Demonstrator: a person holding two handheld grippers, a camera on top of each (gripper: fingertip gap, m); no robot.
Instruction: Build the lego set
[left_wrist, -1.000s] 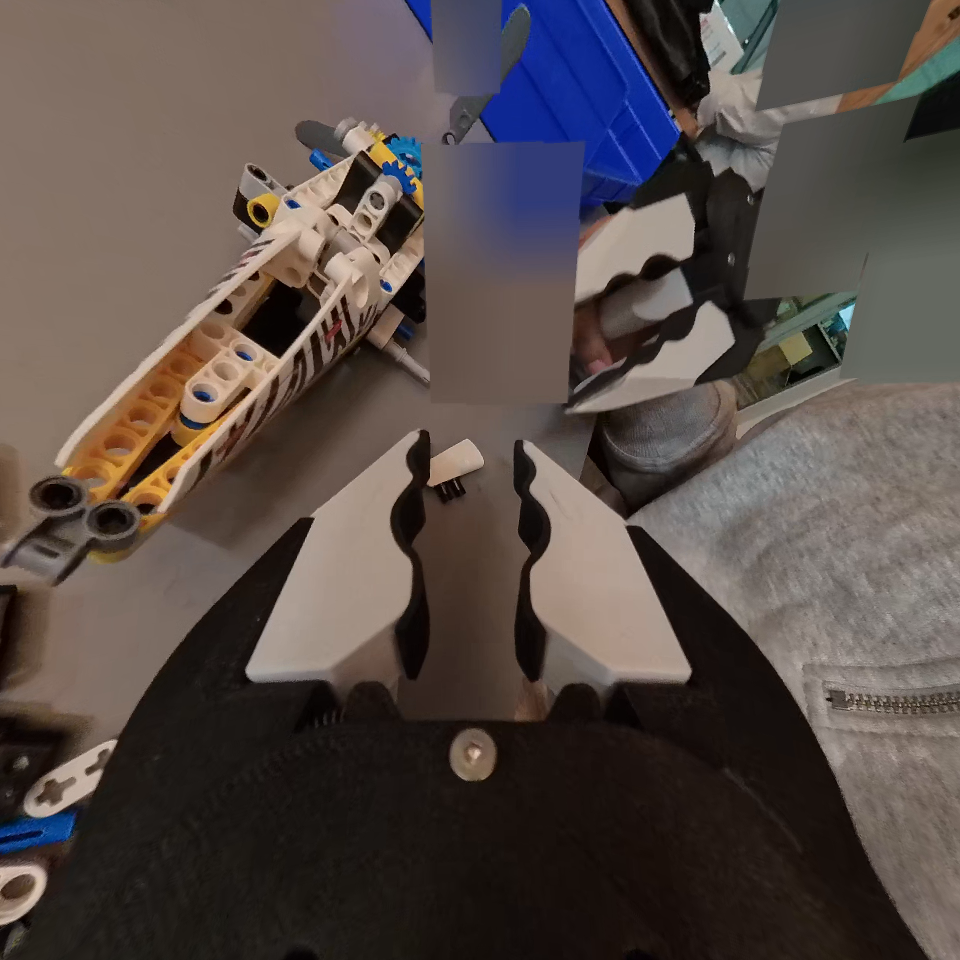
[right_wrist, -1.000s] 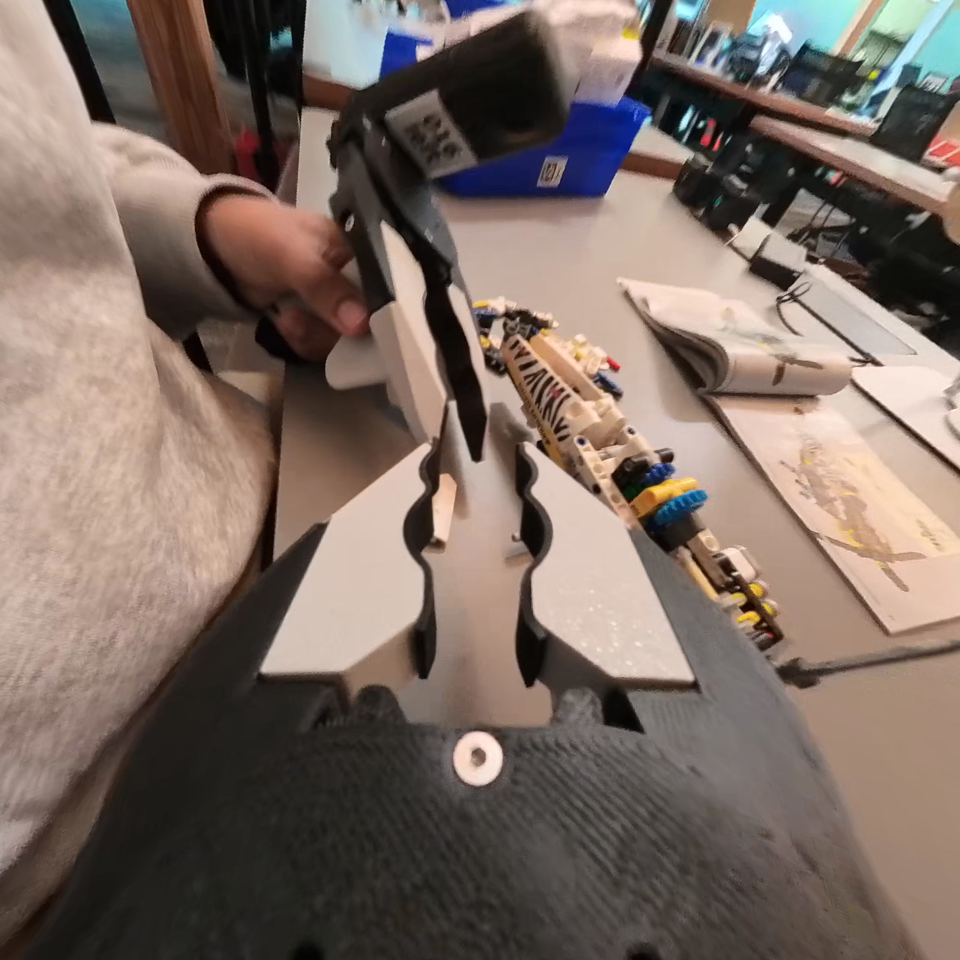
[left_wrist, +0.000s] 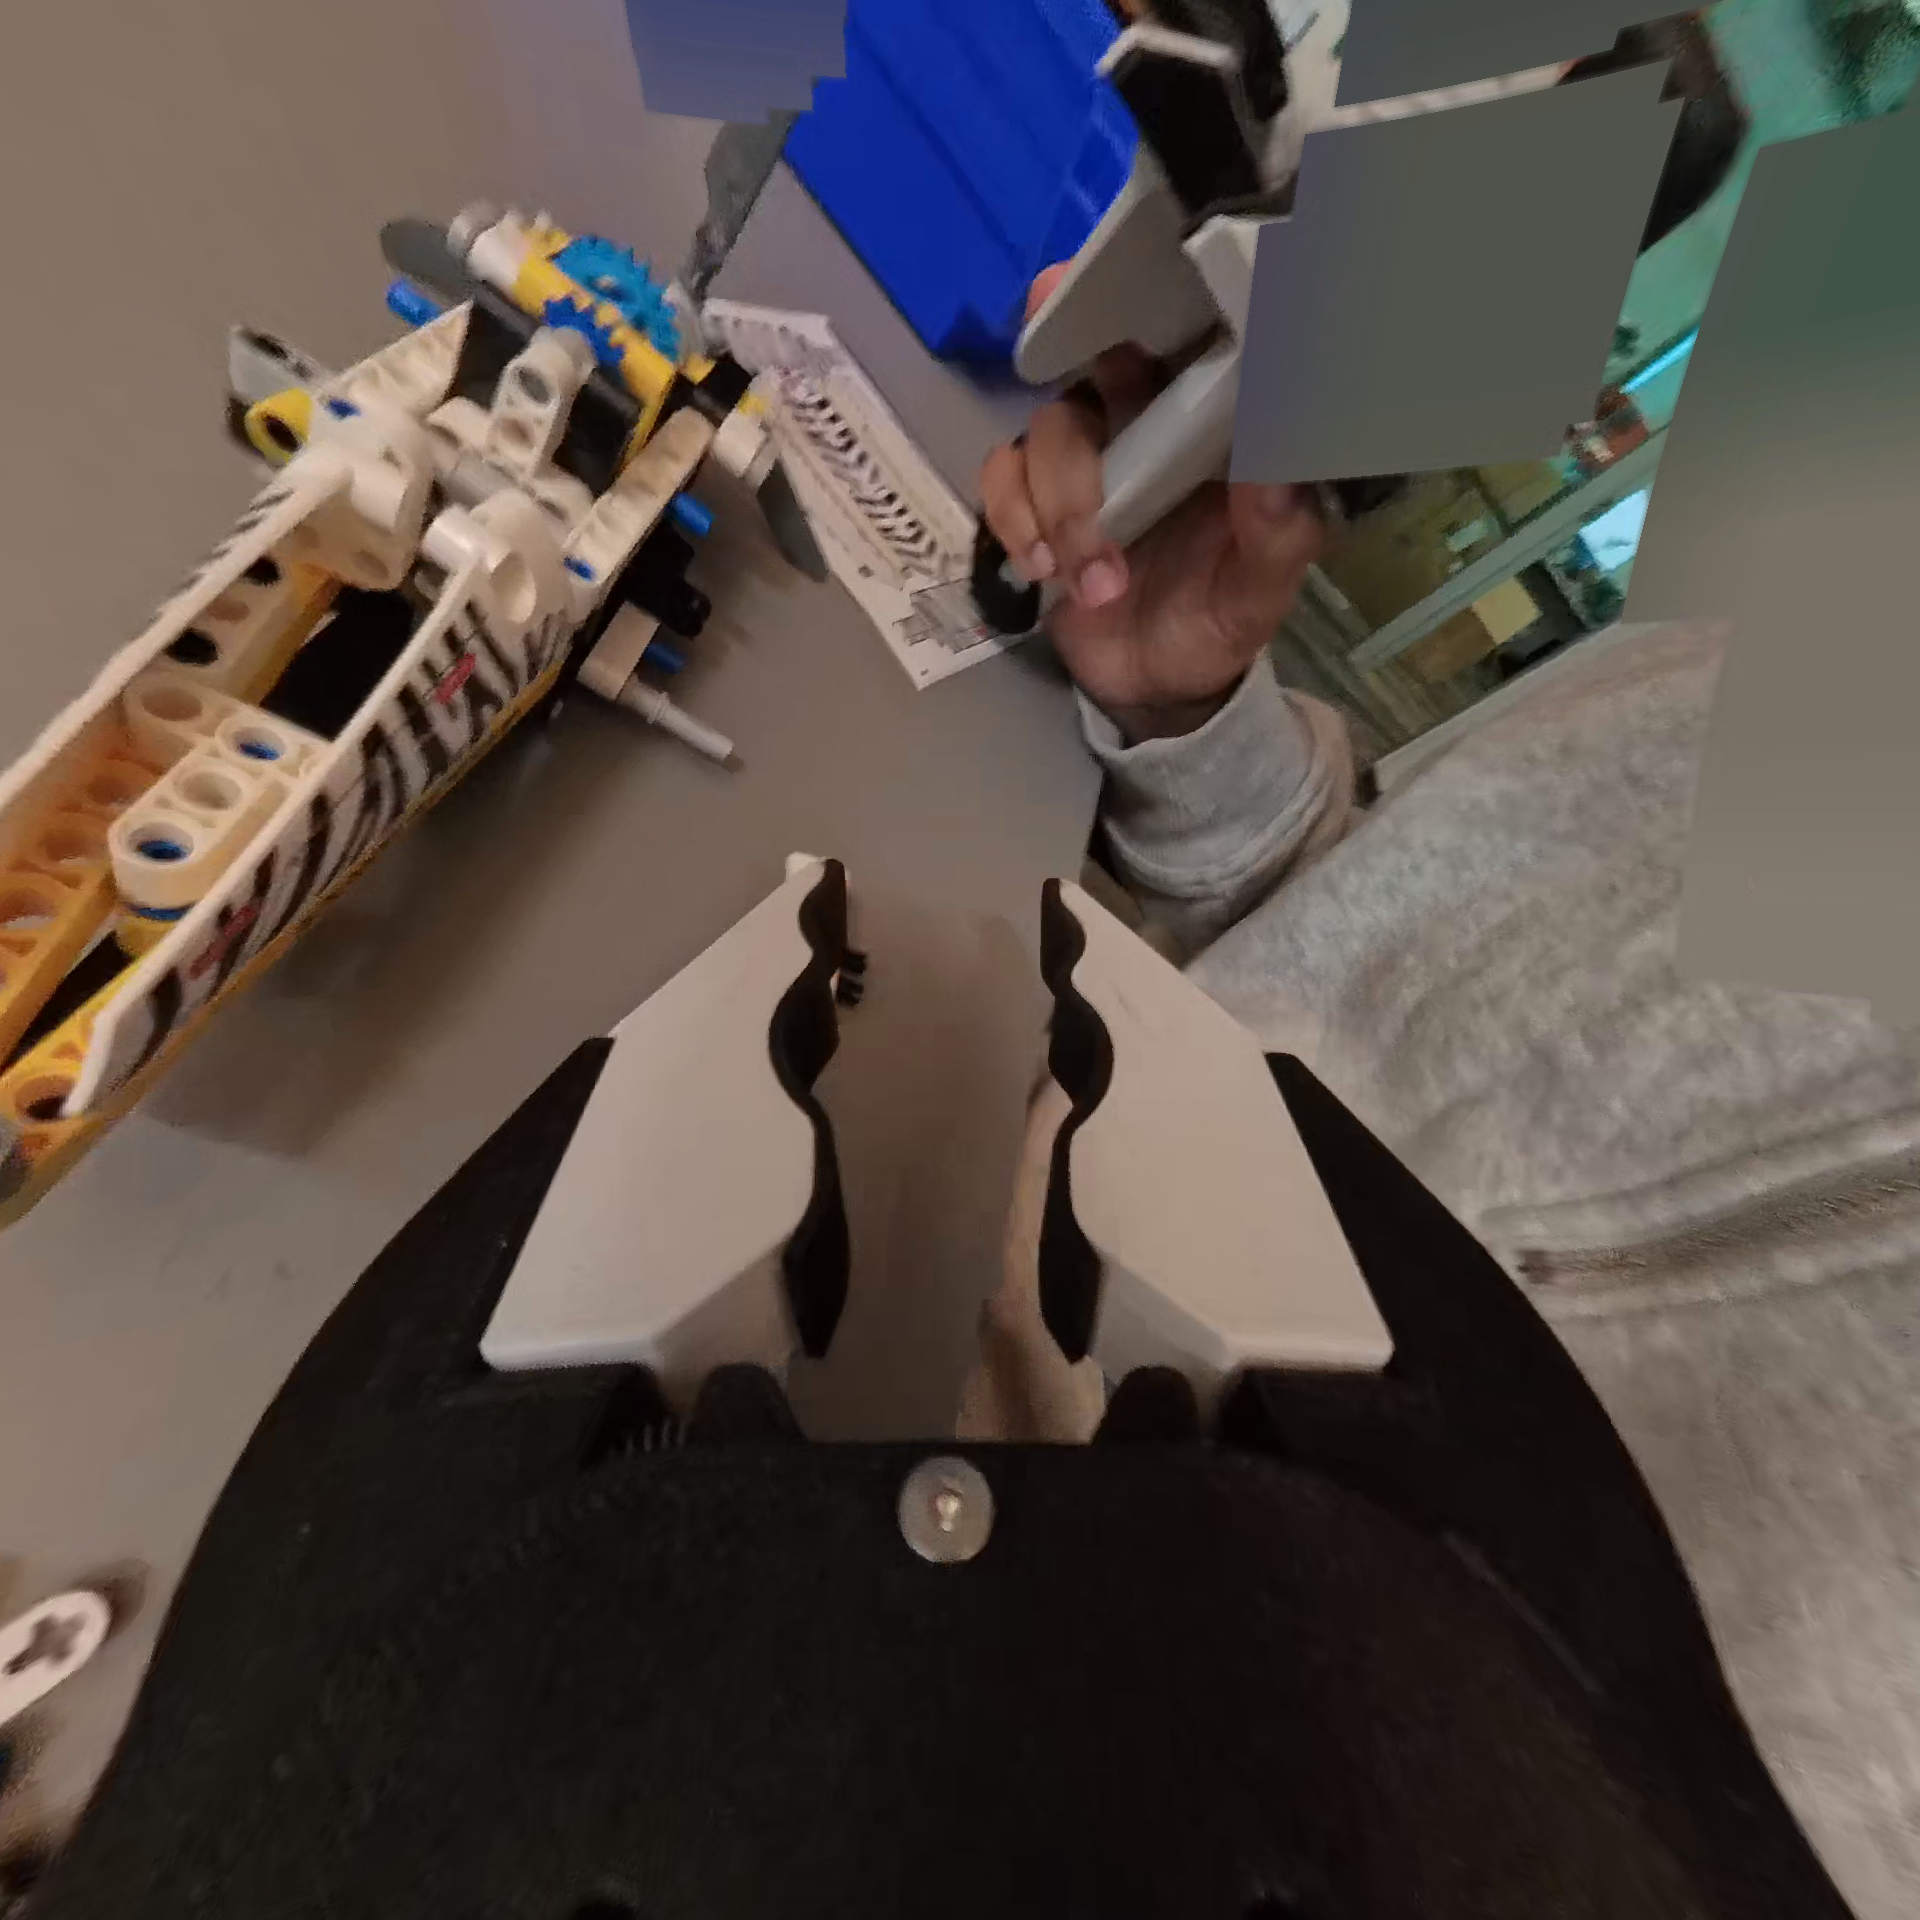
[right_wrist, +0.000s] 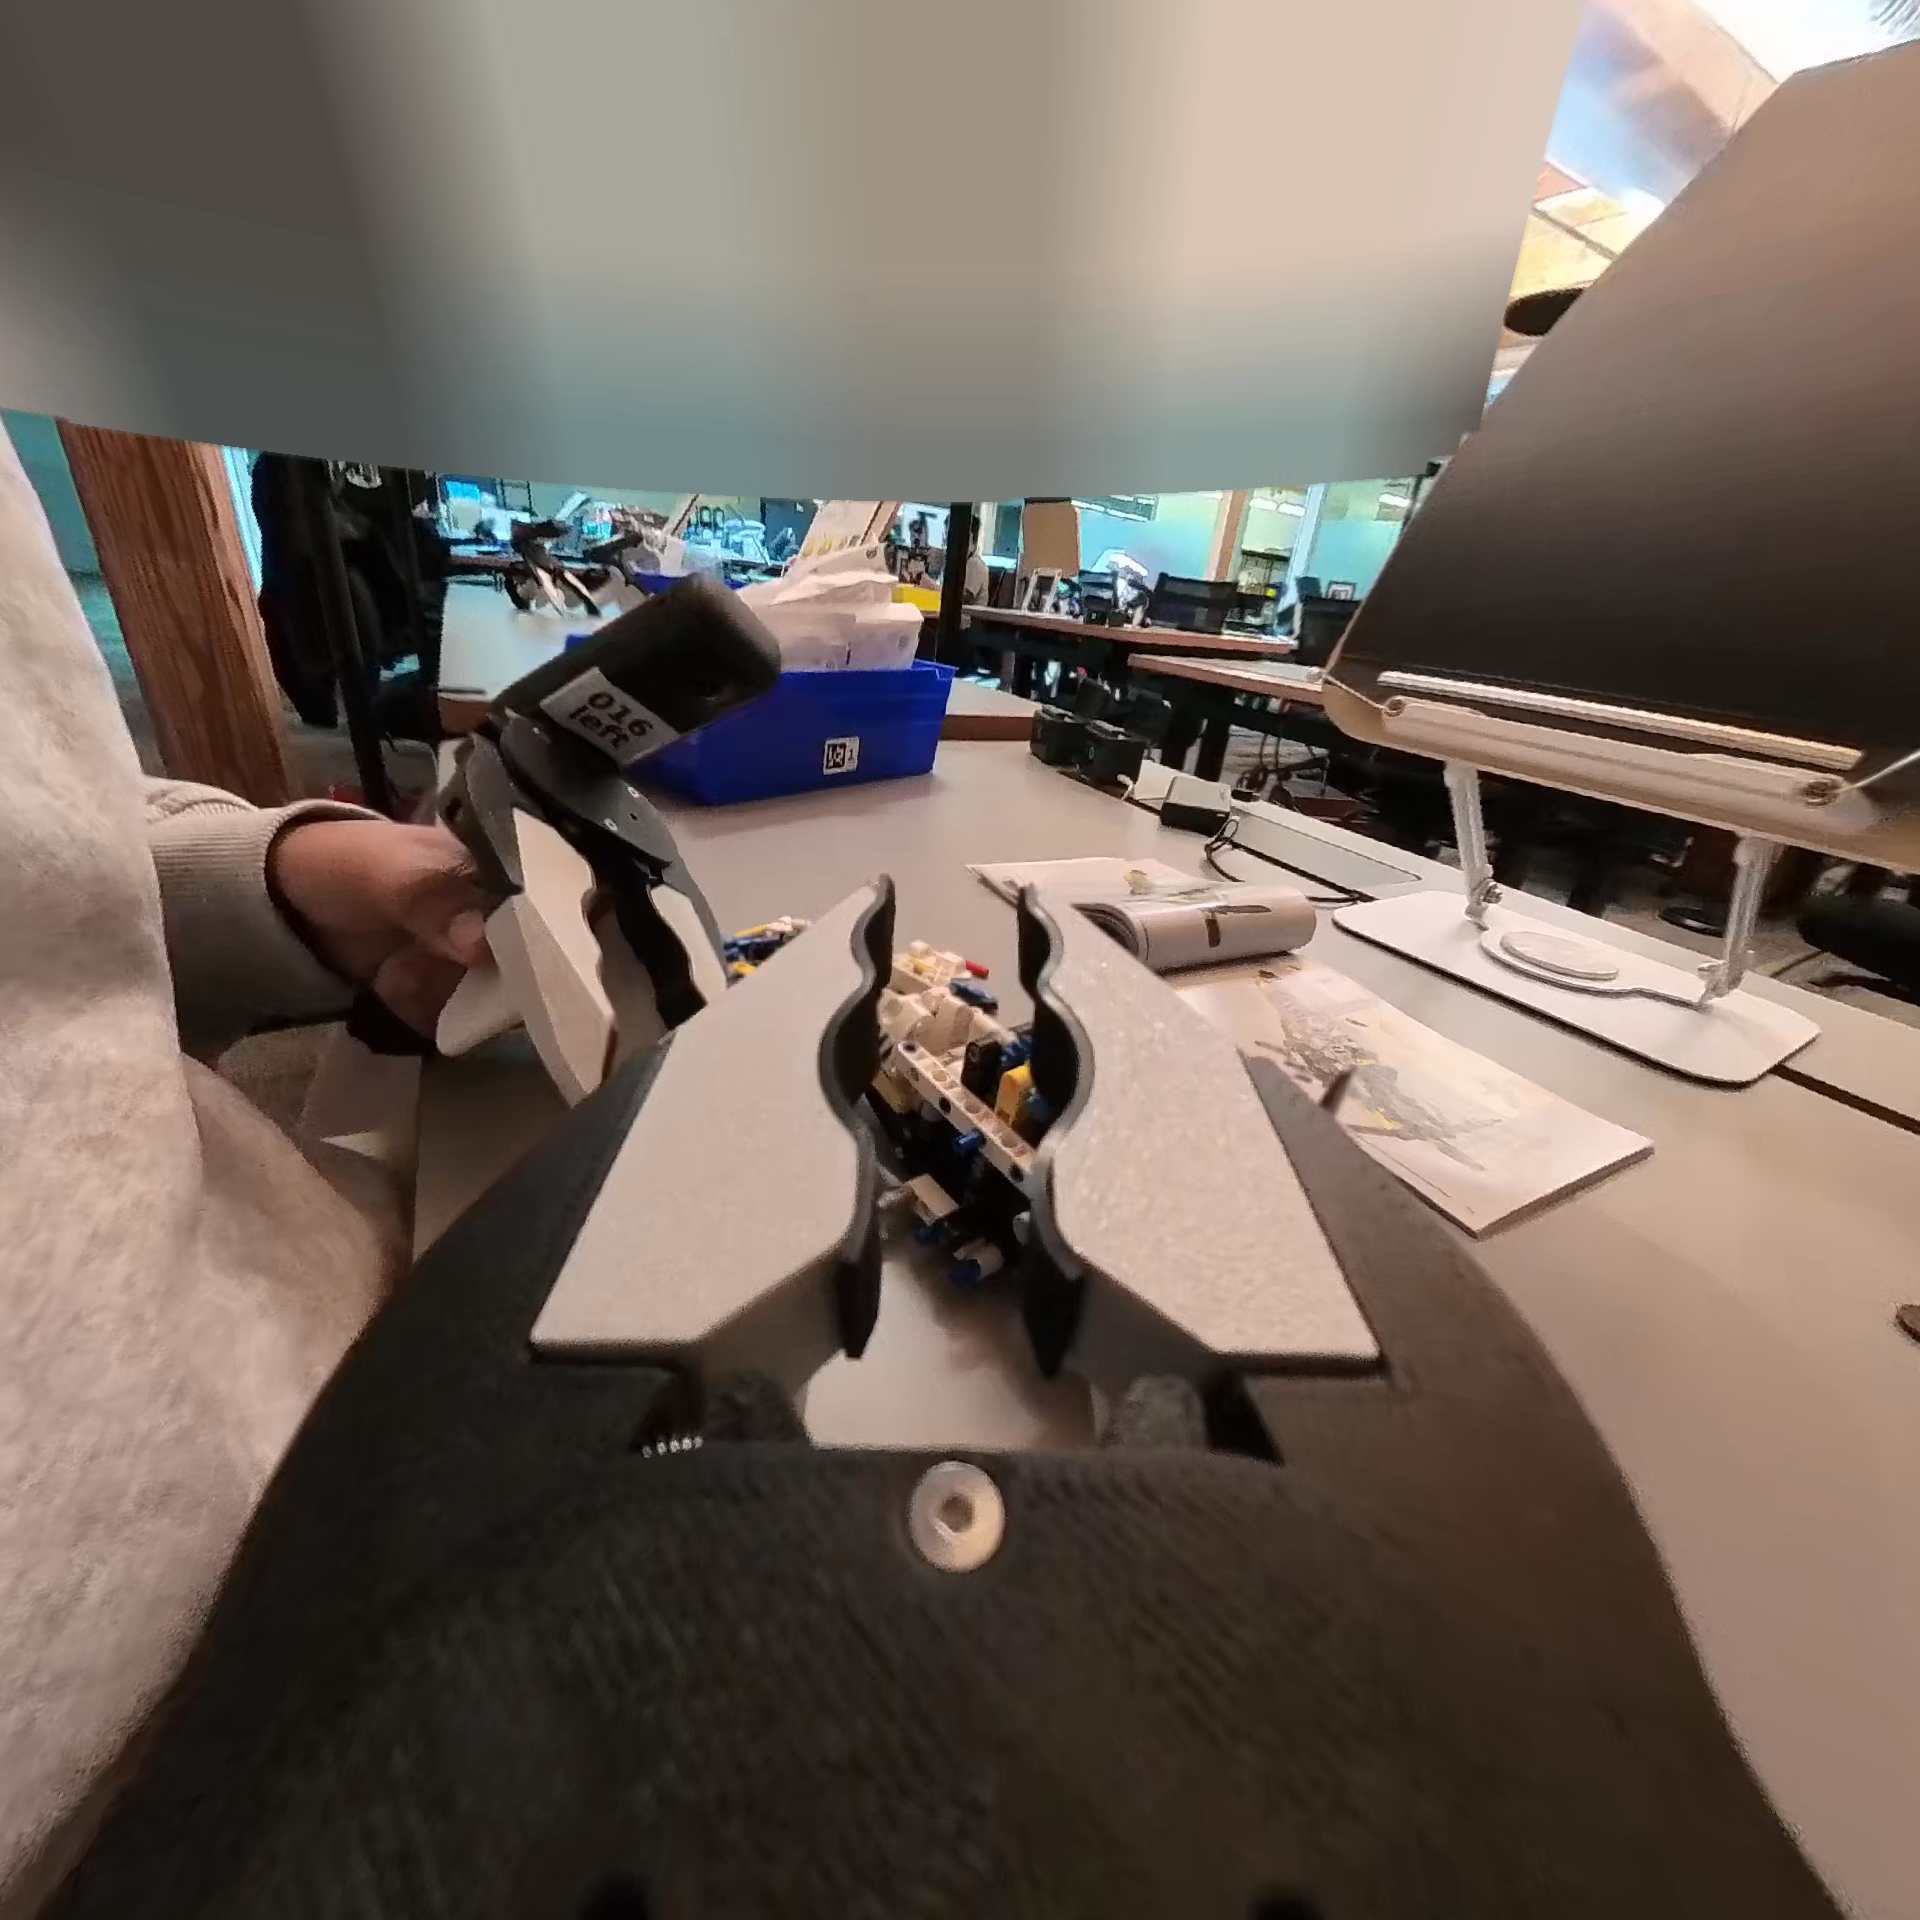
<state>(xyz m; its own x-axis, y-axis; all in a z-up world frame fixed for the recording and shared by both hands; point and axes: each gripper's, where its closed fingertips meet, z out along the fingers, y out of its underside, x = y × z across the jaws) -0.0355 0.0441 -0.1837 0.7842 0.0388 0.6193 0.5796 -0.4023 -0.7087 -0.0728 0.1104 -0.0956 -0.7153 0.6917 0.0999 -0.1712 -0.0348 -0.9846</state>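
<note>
A white label with dark printed characters sits on the black camera housing atop the left gripper (right_wrist: 665, 997), seen from the right wrist view. On the front wall of the blue bin (right_wrist: 821, 727) is a small white sticker carrying a square code mark. The white sheet (left_wrist: 883, 499) lying on the table (left_wrist: 520, 935) beside the lego model (left_wrist: 343, 644) bears rows of printed marks, too blurred to read. The open instruction booklet (right_wrist: 1423, 1101) shows pictures; any print there is too small to make out.
</note>
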